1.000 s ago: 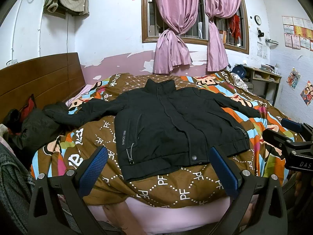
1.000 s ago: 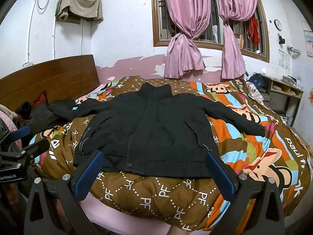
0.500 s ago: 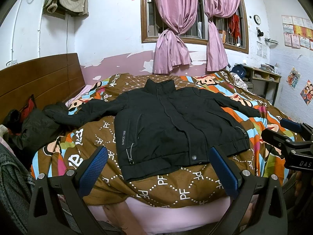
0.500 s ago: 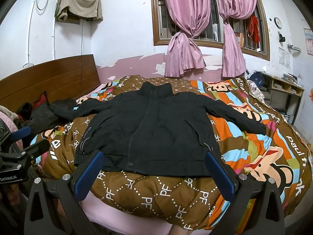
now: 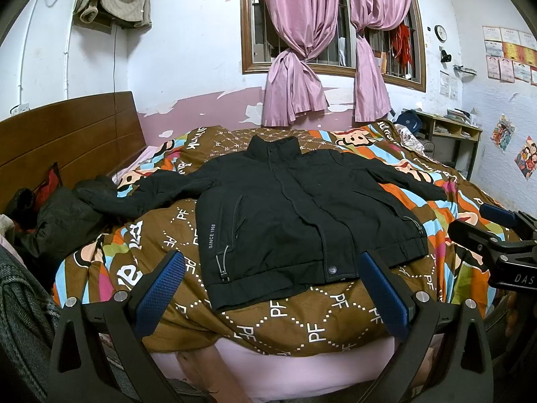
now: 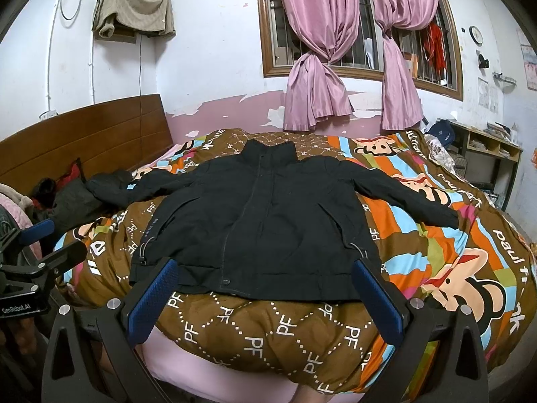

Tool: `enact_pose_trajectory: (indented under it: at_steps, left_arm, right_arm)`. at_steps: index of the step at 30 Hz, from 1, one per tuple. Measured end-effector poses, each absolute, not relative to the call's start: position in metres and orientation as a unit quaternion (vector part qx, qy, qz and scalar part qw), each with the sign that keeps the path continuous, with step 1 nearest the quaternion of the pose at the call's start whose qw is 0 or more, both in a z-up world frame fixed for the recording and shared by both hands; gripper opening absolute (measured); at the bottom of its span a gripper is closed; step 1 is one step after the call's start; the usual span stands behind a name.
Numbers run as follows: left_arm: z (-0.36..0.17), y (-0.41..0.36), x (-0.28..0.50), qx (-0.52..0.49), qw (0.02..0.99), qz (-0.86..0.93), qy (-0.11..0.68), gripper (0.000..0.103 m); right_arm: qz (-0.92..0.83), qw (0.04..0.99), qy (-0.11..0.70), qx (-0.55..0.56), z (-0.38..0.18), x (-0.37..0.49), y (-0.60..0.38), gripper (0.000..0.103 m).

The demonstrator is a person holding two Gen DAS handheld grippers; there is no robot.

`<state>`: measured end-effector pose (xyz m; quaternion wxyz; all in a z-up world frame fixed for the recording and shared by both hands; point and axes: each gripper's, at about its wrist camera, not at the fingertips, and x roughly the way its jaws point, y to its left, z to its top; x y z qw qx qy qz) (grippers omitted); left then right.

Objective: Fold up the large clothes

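Observation:
A black zip-up jacket [image 5: 295, 208] lies flat and face up on the bed, sleeves spread to both sides, collar toward the window. It also shows in the right wrist view [image 6: 265, 221]. My left gripper [image 5: 272, 285] is open and empty, held just short of the jacket's hem at the bed's near edge. My right gripper [image 6: 265, 295] is open and empty, likewise in front of the hem. The right gripper shows at the right edge of the left wrist view [image 5: 496, 235]; the left gripper shows at the left edge of the right wrist view [image 6: 40, 252].
The bed carries a brown and striped cartoon quilt [image 5: 302, 312]. A pile of dark clothes [image 5: 57, 215] lies at the left by the wooden headboard [image 5: 67, 134]. A shelf unit [image 5: 446, 134] stands at the right wall. Pink curtains [image 5: 295, 67] hang at the window.

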<state>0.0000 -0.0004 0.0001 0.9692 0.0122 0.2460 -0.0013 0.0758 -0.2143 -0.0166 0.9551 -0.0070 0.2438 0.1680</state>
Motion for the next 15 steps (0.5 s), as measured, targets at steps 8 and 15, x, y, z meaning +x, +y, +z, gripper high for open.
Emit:
enact_pose_trajectory:
  at_steps: [8,15]
  left_arm:
    - [0.0001,-0.0004,0.0,0.013,0.969,-0.001,0.246,0.101]
    - [0.0002,-0.0006,-0.0001,0.013,0.969,-0.001,0.246,0.101]
  right_arm:
    - [0.169,0.955,0.245,-0.006,-0.0205,0.0781,-0.2132,0.103]
    - [0.169,0.954,0.247,-0.005,-0.0202,0.0793,-0.2143,0.103]
